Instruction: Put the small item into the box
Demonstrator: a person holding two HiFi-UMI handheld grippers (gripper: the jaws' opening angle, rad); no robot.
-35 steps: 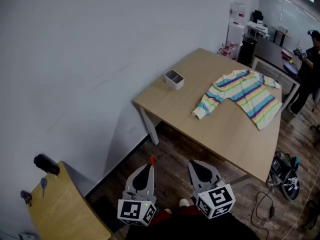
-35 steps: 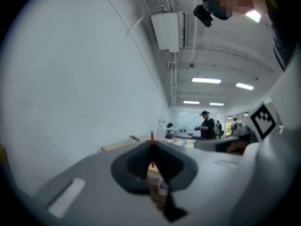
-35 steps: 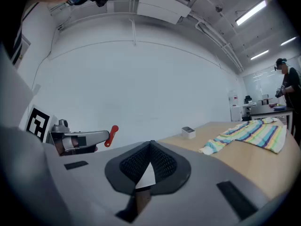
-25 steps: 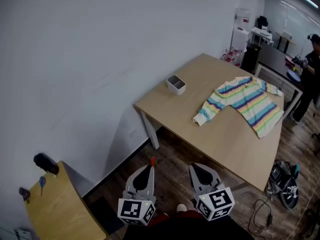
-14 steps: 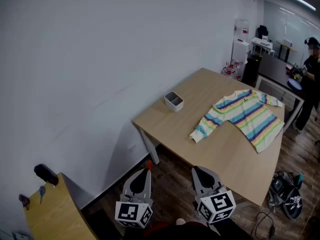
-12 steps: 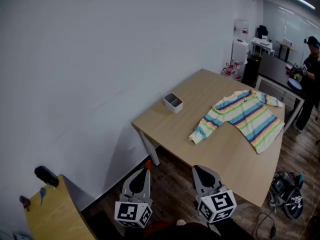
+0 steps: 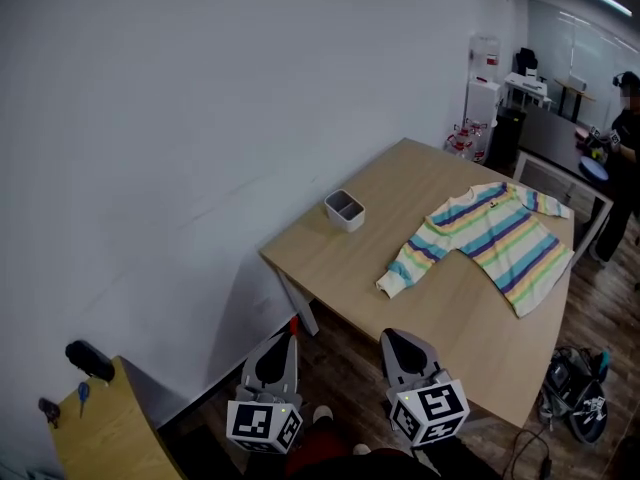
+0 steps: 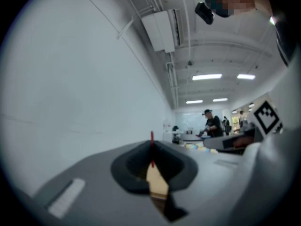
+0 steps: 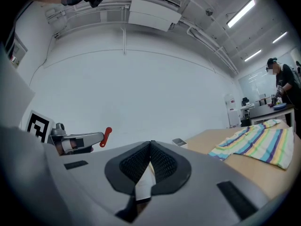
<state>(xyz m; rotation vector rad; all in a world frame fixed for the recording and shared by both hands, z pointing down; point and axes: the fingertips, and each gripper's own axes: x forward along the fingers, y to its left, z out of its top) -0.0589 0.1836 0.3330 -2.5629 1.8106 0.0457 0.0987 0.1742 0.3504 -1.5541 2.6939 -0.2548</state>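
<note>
A small white box stands on the wooden table near its wall-side edge; it also shows far off as the box in the right gripper view. Both grippers hang low, well short of the table, over the floor. My left gripper is shut, and a small red item sticks out at its tip. That red item rises from the closed jaws, and shows again as the red item. My right gripper is shut with nothing in it.
A striped sweater lies spread on the table's right half. A person stands at far right by other desks. A wooden surface with a black object sits at lower left. A bag and cables lie on the floor.
The head view has shifted, so the table and box sit lower in the picture. Both grippers stay shut and low, and have sunk slightly toward the bottom edge.
</note>
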